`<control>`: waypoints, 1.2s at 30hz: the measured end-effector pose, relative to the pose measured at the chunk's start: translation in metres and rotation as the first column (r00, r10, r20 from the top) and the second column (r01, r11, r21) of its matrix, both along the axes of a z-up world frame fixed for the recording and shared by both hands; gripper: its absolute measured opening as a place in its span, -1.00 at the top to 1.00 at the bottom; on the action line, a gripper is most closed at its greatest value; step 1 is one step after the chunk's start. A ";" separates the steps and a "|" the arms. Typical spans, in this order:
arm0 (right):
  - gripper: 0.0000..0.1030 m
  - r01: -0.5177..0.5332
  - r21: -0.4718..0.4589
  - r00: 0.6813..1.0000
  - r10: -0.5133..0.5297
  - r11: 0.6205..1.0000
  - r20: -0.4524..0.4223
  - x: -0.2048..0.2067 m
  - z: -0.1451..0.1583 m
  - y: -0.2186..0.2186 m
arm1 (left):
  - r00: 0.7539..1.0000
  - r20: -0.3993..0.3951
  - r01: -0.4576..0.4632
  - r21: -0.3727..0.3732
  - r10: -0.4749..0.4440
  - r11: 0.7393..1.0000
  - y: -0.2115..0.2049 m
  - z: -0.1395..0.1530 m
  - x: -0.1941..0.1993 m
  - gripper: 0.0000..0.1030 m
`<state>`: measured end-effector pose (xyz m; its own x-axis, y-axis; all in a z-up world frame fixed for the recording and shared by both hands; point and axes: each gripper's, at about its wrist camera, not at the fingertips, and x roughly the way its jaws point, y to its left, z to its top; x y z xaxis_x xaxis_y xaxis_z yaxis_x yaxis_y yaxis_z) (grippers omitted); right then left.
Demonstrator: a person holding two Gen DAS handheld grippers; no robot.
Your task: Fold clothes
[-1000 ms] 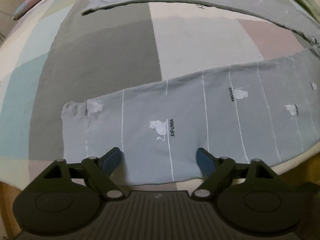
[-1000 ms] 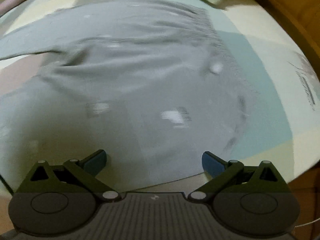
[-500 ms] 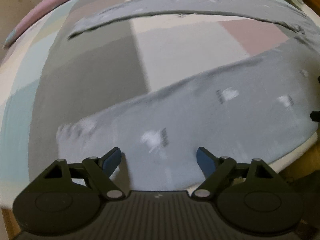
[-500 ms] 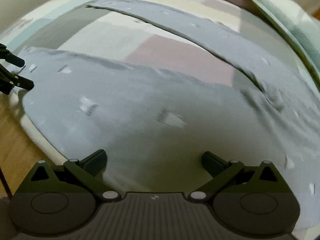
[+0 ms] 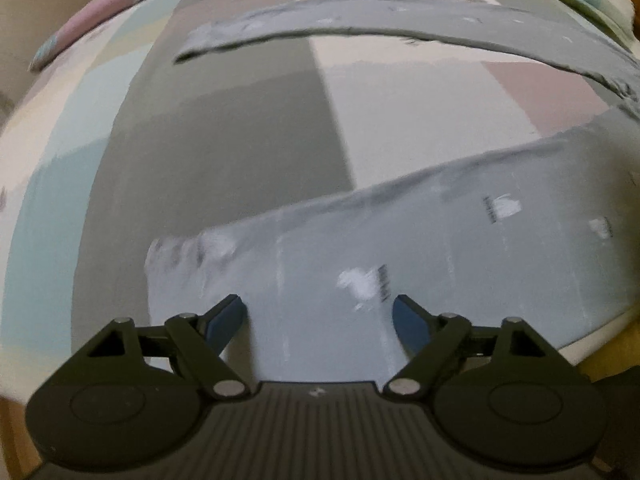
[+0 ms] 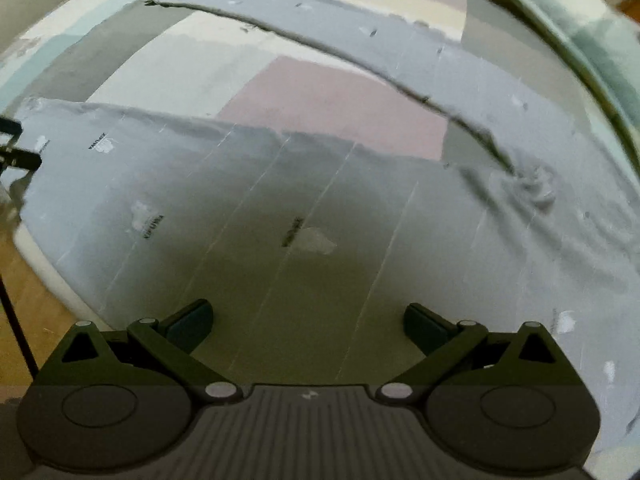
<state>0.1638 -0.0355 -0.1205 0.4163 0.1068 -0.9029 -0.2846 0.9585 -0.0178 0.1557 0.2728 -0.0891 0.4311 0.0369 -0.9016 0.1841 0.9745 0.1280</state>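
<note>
A pair of grey trousers lies spread flat on a patchwork bedsheet, with its two legs splayed apart. The near leg runs along the bed's near edge and the far leg arcs across the far side, with bare sheet between them.

The left tongs hang just over the cuff end of the near leg, jaws wide, having just been opening, with only flat cloth below the blue pads and nothing pinched. That leg's long axis runs from the cuff at the left away to the right.

The right tongs hover further along the same leg, toward the crotch wrinkles, also spread wide and holding nothing. So the left hand is nearer the cuff and the right nearer the waist.

Small white cat prints carry a short dark word beside them, too blurred to read here.
</note>
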 end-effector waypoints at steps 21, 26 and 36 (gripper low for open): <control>-1.00 -0.100 0.084 0.994 0.103 0.991 -0.035 0.023 0.002 0.046 | 0.988 -0.086 -0.132 -0.069 0.126 0.989 0.043 0.004 0.003 -0.66; -1.00 -0.123 0.077 0.991 0.127 0.989 -0.052 0.029 0.006 0.045 | 0.983 -0.052 -0.181 -0.078 0.178 0.980 0.064 0.022 0.003 -0.55; -1.00 -0.236 0.062 0.971 0.238 0.970 -0.033 0.064 0.023 0.093 | 0.993 -0.017 -0.115 -0.164 0.114 0.980 0.043 0.006 0.021 -0.54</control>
